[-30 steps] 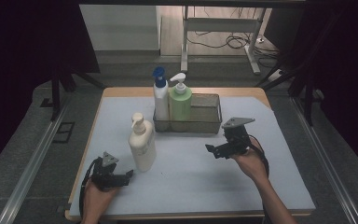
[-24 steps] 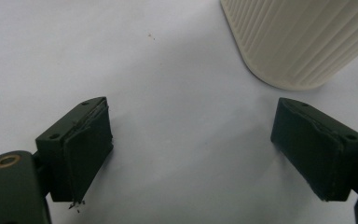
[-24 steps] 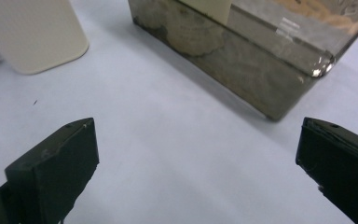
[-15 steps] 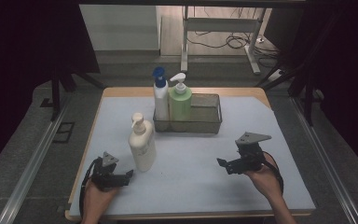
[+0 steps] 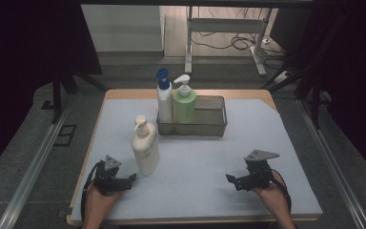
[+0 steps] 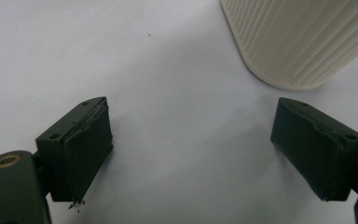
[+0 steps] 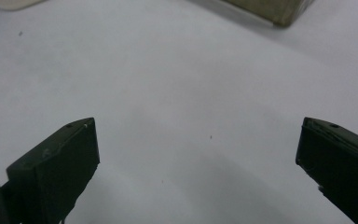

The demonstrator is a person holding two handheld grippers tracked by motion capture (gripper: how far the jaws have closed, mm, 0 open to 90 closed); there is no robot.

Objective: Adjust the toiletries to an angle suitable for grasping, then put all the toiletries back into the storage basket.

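A cream pump bottle [image 5: 145, 146] stands upright on the pale mat, left of centre; its ribbed base [image 6: 298, 37] shows close ahead in the left gripper view. My left gripper [image 5: 132, 178] rests low on the mat just left of that bottle, open and holding nothing [image 6: 193, 140]. My right gripper [image 5: 229, 180] lies near the front right of the mat, jaws wide apart over bare mat [image 7: 198, 149]. A mesh basket [image 5: 209, 125] at the back centre holds a white bottle with a blue pump [image 5: 164, 98] and a green pump bottle [image 5: 184, 102].
The basket's corner [image 7: 279, 11] shows at the top of the right gripper view. The wooden table edge [image 5: 100, 124] frames the mat. Metal rails [image 5: 38, 157] run along both sides on the floor. A table frame and cables [image 5: 228, 33] lie beyond.
My right gripper has drawn back from the middle right toward the front edge and come down onto the mat. The left gripper and the bottles have stayed where they were.
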